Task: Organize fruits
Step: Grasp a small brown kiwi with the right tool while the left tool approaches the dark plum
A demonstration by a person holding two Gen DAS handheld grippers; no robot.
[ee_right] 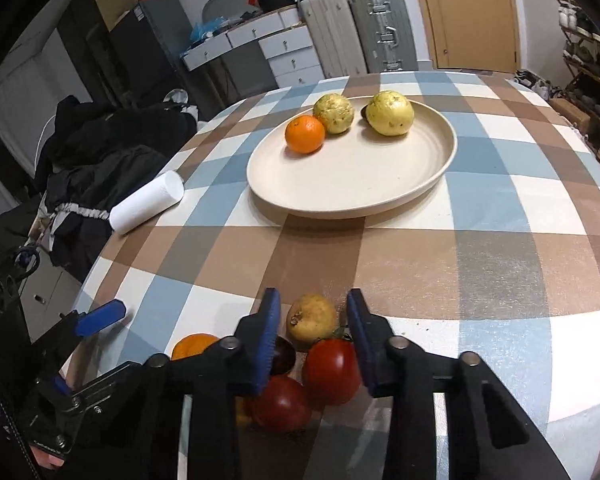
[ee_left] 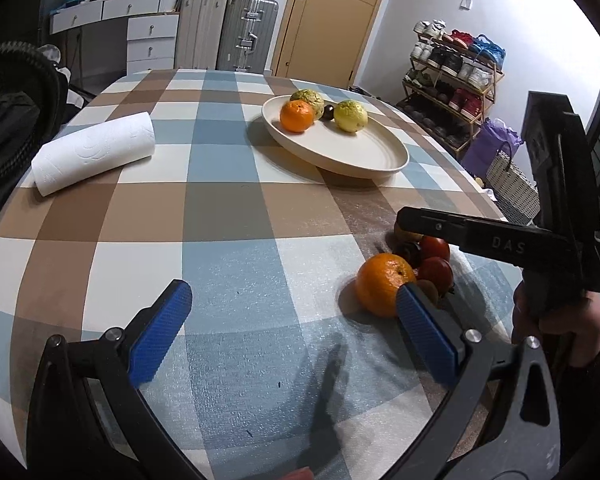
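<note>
A cream plate [ee_right: 352, 184] at the far side of the checked table holds an orange [ee_right: 305, 134], two yellow-green guavas [ee_right: 334, 113] [ee_right: 392, 113] and a small dark fruit behind them. A near pile has a yellow-brown fruit [ee_right: 312, 318], two red tomatoes [ee_right: 332, 372] [ee_right: 282, 402], a dark fruit [ee_right: 282, 356] and a second orange [ee_left: 382, 284]. My right gripper [ee_right: 314, 322] is open, its blue pads straddling the yellow-brown fruit and the upper tomato. My left gripper [ee_left: 296, 320] is open and empty, its right pad just in front of the second orange.
A white paper towel roll [ee_left: 96, 152] lies at the table's left side. Dark clothing [ee_right: 100, 152] is heaped beyond the left edge. Suitcases [ee_left: 244, 36], drawers and a shoe rack [ee_left: 452, 80] stand behind the table. A hand [ee_left: 560, 320] holds the right gripper.
</note>
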